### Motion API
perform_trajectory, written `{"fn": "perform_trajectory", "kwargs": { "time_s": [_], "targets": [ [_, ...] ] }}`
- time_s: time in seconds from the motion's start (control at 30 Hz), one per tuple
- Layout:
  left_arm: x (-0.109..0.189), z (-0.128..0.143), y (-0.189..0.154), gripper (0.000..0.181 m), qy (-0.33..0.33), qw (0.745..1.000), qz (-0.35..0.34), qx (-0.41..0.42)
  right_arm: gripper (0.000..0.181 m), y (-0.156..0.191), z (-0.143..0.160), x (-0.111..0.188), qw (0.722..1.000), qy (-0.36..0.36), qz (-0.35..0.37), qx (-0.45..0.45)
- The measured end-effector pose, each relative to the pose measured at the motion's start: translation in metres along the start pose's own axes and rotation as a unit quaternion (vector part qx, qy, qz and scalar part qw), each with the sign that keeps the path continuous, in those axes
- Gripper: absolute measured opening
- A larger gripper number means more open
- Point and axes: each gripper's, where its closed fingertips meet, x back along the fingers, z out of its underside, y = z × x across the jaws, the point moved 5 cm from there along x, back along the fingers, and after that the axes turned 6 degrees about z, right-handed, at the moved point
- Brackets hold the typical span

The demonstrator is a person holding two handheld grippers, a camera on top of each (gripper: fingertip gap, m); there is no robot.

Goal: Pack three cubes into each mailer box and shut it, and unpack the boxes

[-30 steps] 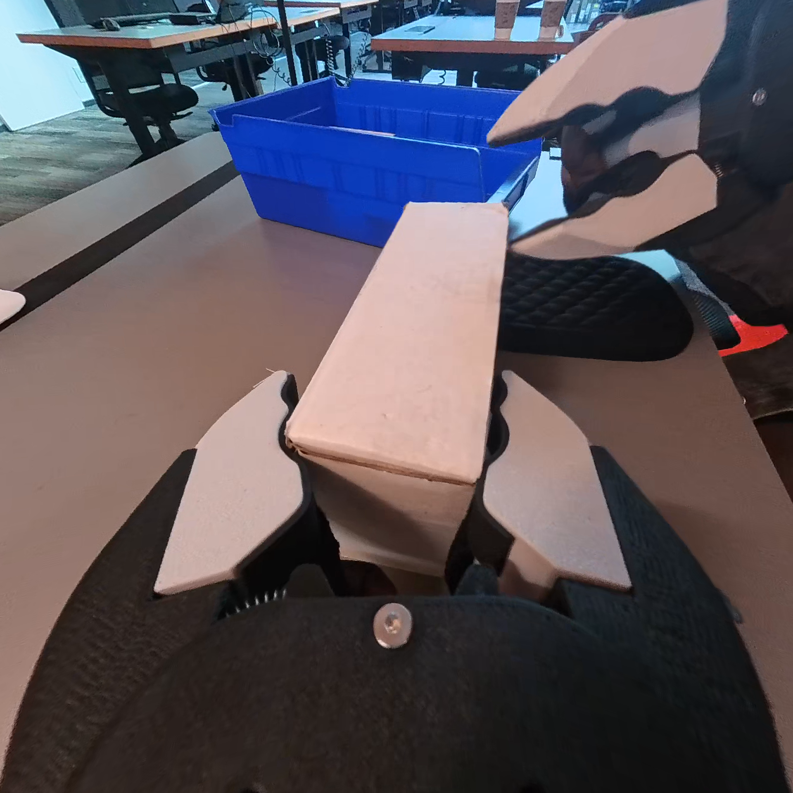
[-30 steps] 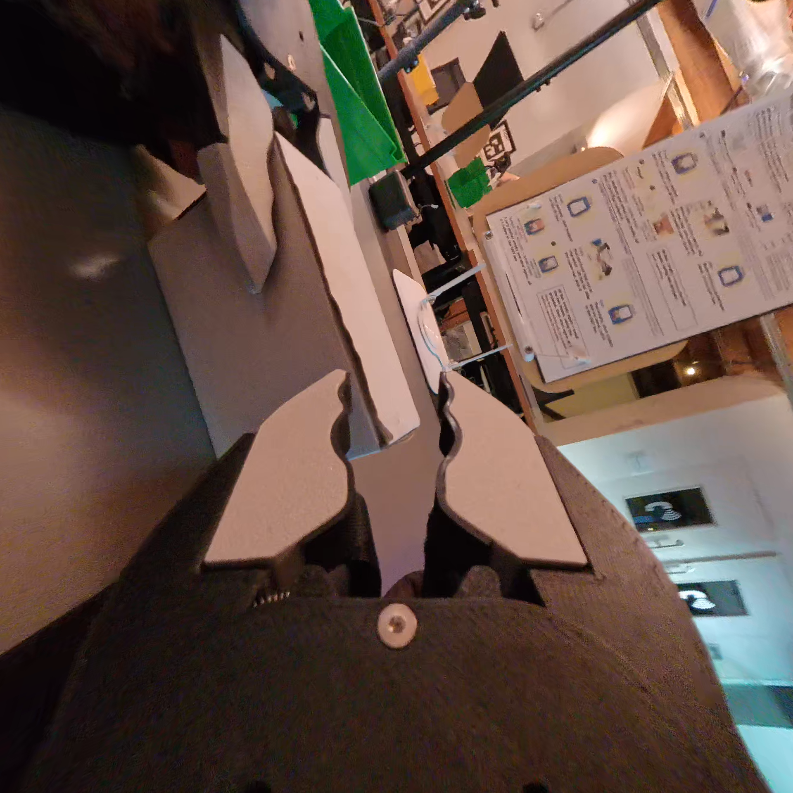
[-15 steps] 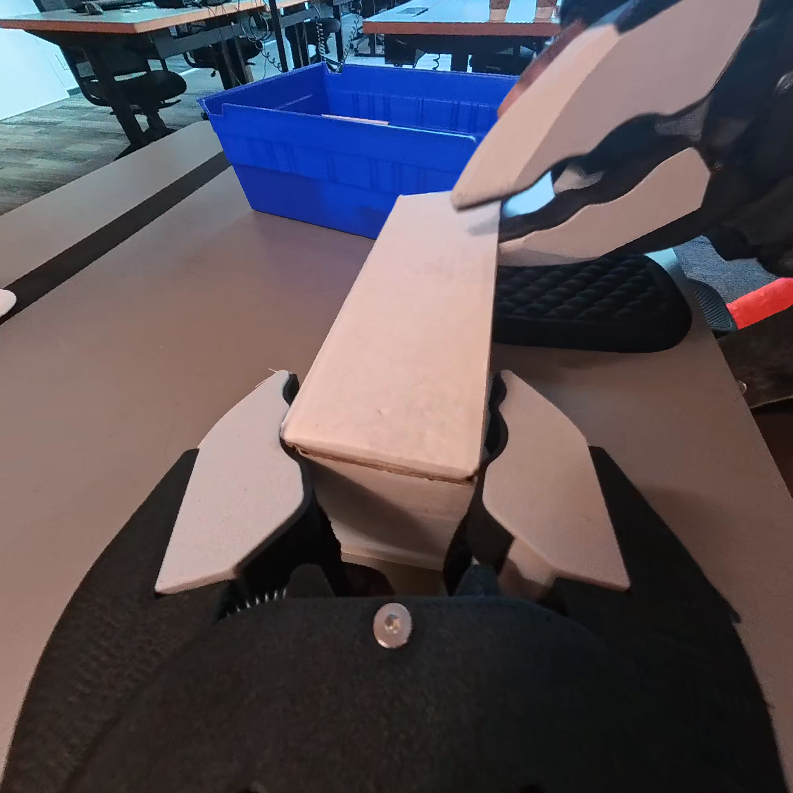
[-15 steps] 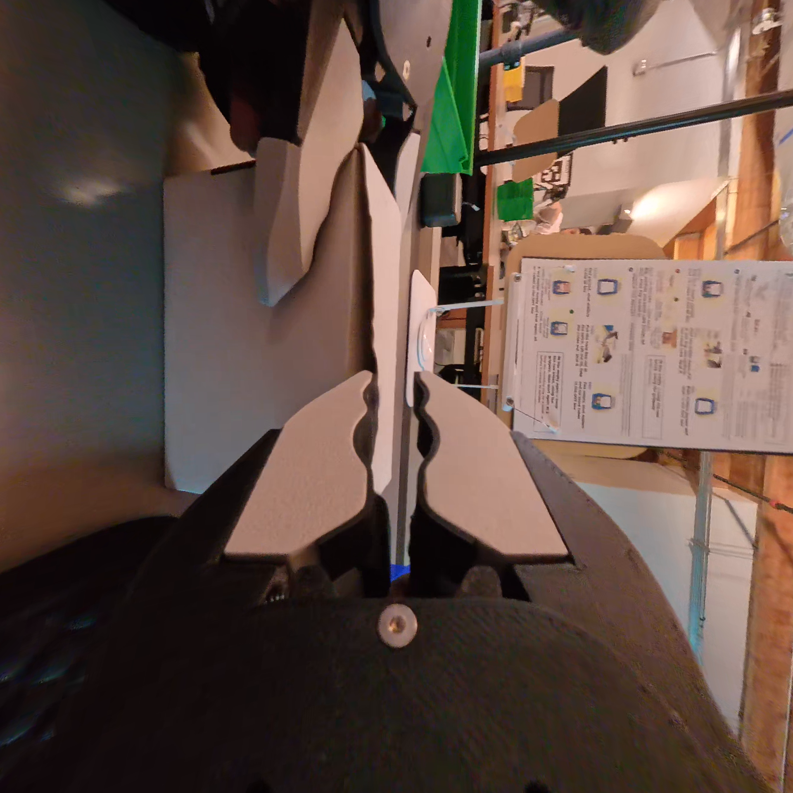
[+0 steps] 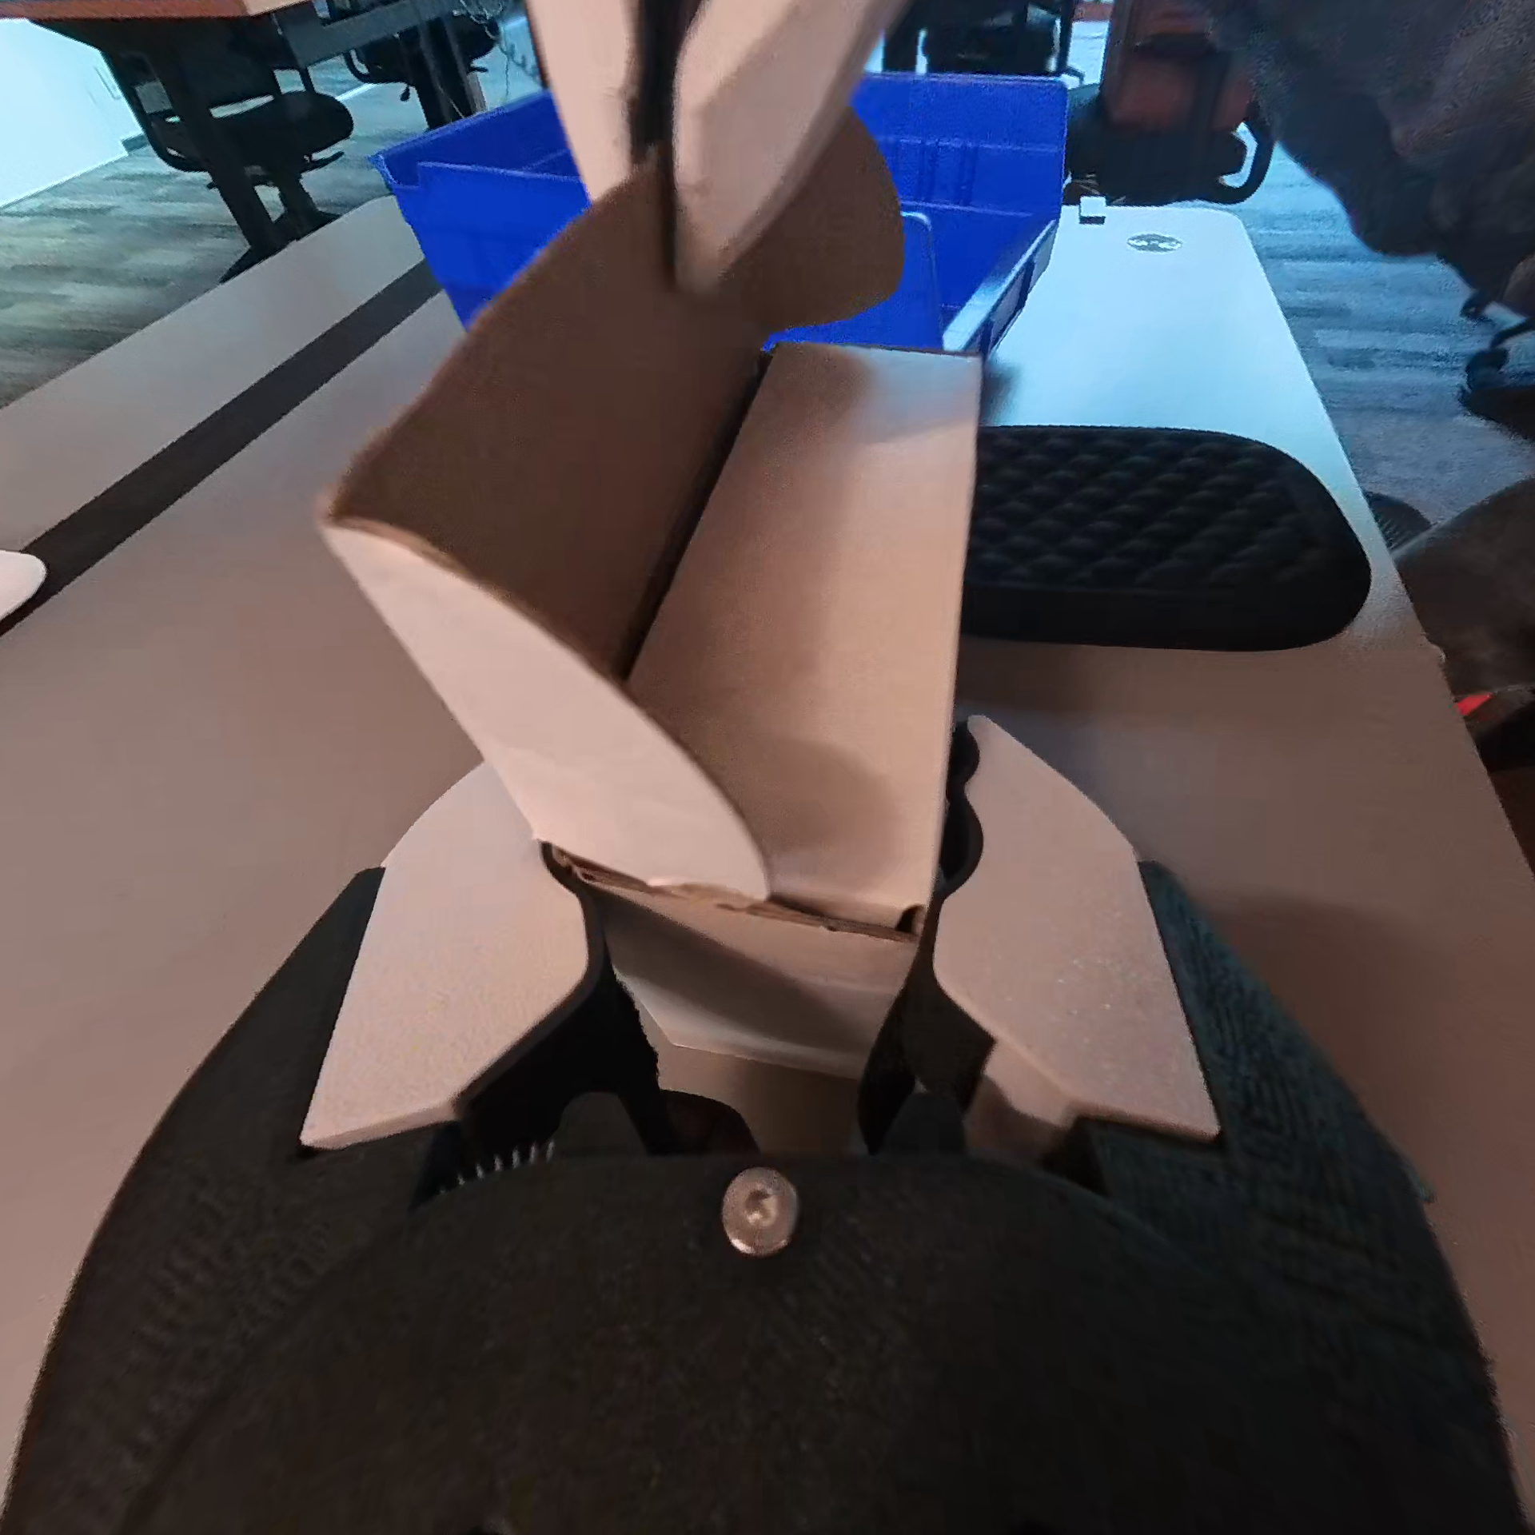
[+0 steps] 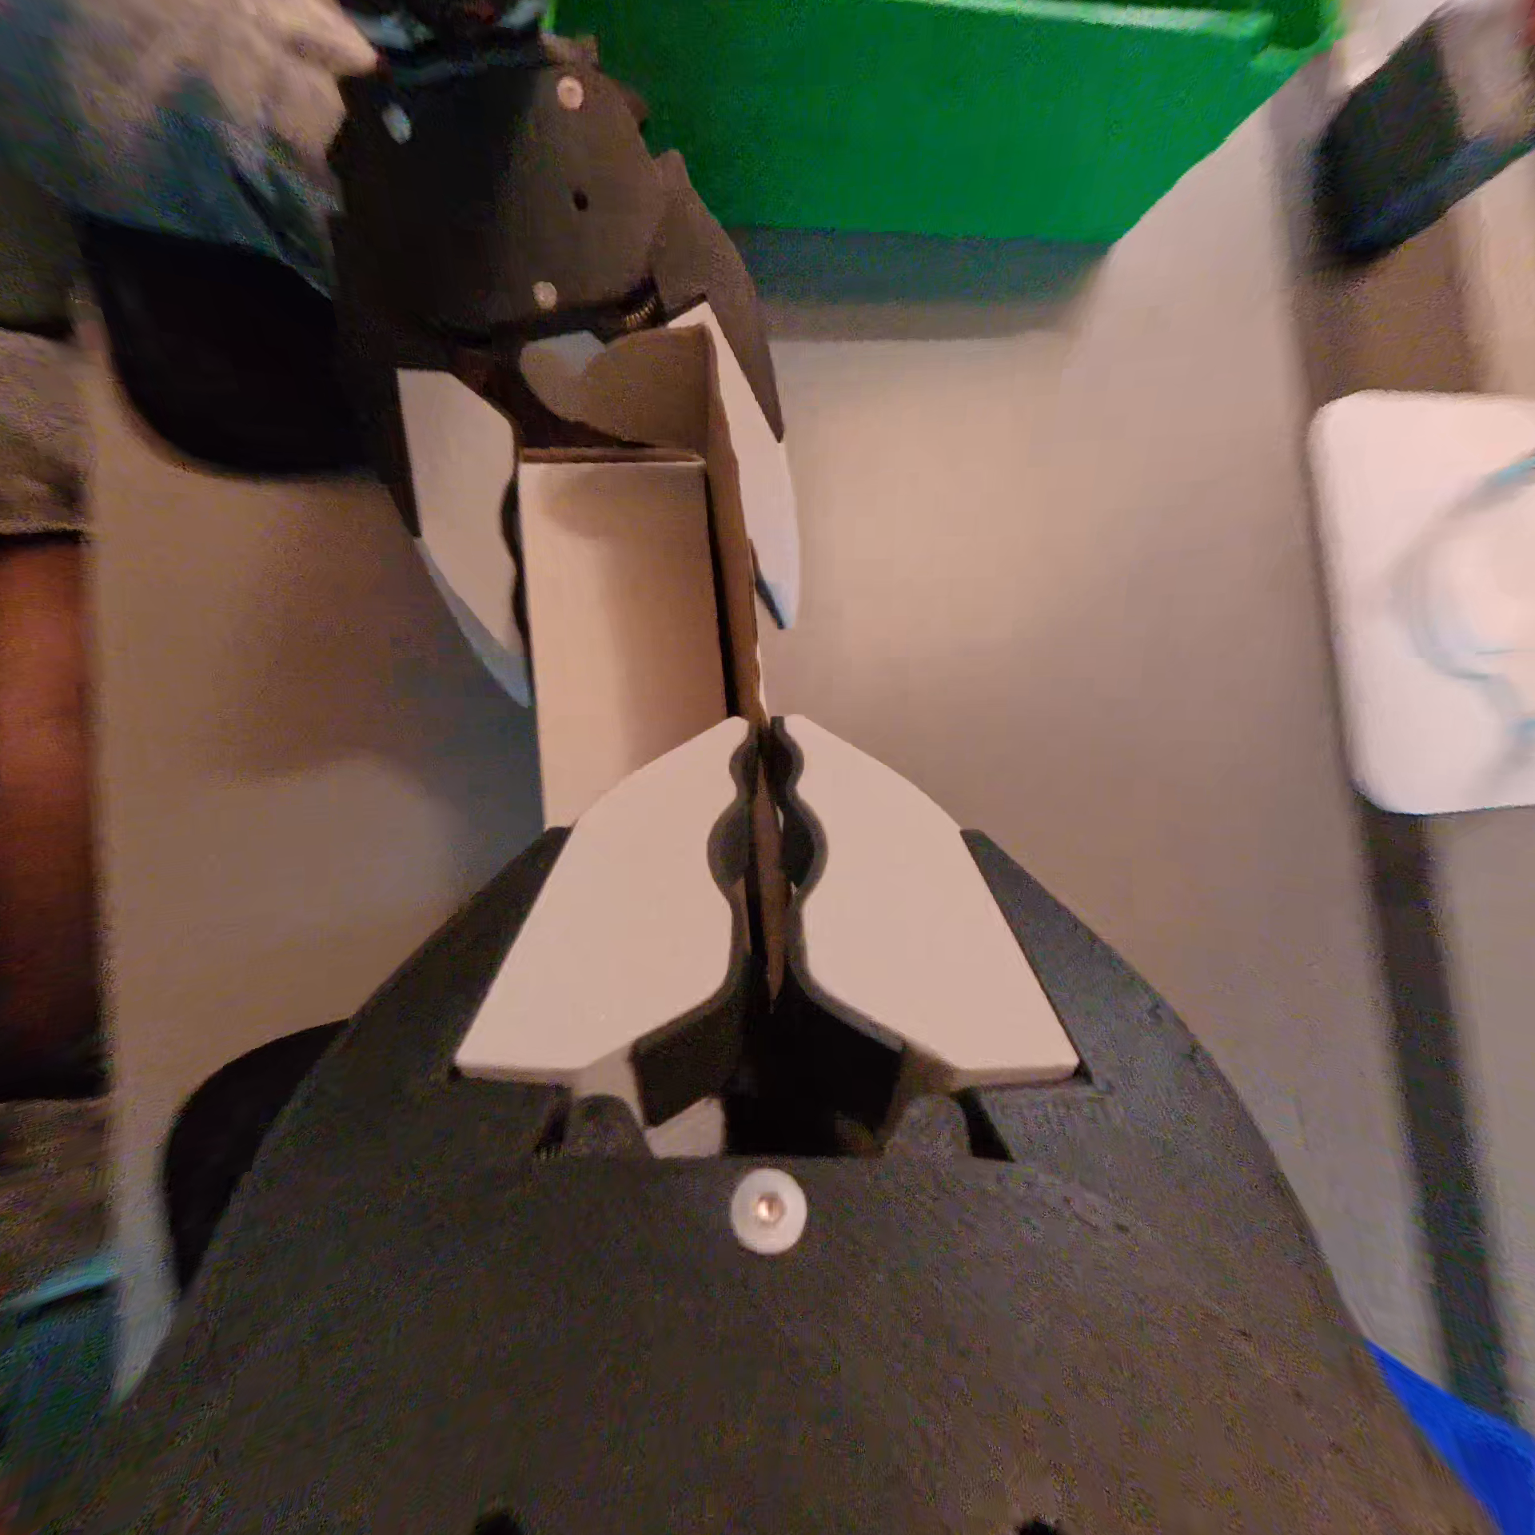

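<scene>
Half a second ago the mailer box (image 5: 797, 631) was shut; now its lid flap (image 5: 581, 432) stands raised. The right gripper (image 6: 768, 731) has its jaws pinched on that flap's edge, and the left gripper (image 5: 756, 831) has its jaws clamped on the box's near end. Beyond the left jaws, on the grey counter (image 5: 208, 664), stand a blue bin (image 5: 980, 174) and a black mesh pad (image 5: 1163, 532). Office chairs and desks are behind.
</scene>
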Motion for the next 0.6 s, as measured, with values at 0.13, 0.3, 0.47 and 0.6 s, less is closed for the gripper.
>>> {"fn": "perform_trajectory", "kwargs": {
  "time_s": [0.13, 0.3, 0.47, 0.6],
  "targets": [
    [0.000, 0.000, 0.000, 0.085, 0.000, 1.000, 0.001, 0.000, 0.002, -0.025, 0.002, -0.009, 0.985, 0.011, -0.155, -0.075],
    [0.003, 0.000, 0.002, 0.083, 0.001, 1.000, -0.011, -0.005, 0.003, -0.041, 0.009, -0.021, 0.955, 0.018, -0.258, -0.146],
    [0.059, -0.031, 0.001, 0.109, -0.002, 0.989, -0.127, -0.081, 0.002, -0.046, 0.010, -0.017, 0.968, 0.007, -0.215, -0.129],
    [0.083, -0.065, -0.031, 0.100, -0.005, 0.981, -0.146, -0.131, 0.002, -0.039, 0.007, -0.013, 0.970, 0.017, -0.210, -0.120]
  ]
}}
